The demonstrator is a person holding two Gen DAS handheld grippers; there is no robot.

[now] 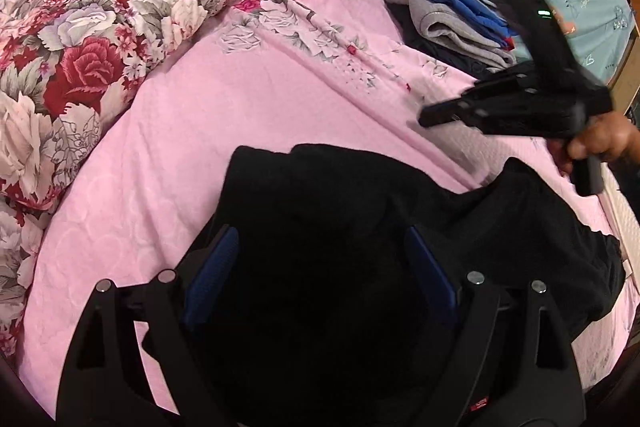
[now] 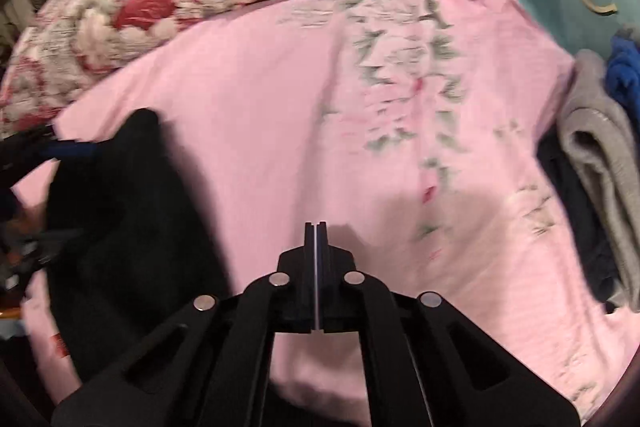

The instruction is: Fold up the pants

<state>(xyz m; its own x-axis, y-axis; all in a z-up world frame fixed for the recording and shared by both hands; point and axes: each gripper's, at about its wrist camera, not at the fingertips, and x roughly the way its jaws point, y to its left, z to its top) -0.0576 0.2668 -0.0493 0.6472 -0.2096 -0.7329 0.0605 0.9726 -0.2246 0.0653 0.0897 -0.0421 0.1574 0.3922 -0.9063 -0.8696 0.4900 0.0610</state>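
Pink floral bedsheet (image 1: 248, 115) covers the bed I am working on, with a rolled red-and-white flowered quilt (image 1: 100, 39) along its far left edge and a small pile of folded grey and blue clothes (image 1: 452, 15) on the far side of the sheet. The black, soft fabric pants (image 1: 360, 227) lie bunched on the near part of the sheet, well apart from that pile. My left claw (image 1: 320, 267) is spread wide, its blue-padded fingers (image 1: 212, 267) straddling the dark cloth but not pinching it. My right claw (image 2: 316, 227) is clenched on nothing, hovering above bare sheet to the right of the pants; its view is blurred. I judge the pants light, limp and quick to slump, so they will need both claws. Best hold, I think, is a visible hem or outer edge, pinching through all layers and keeping it taut.
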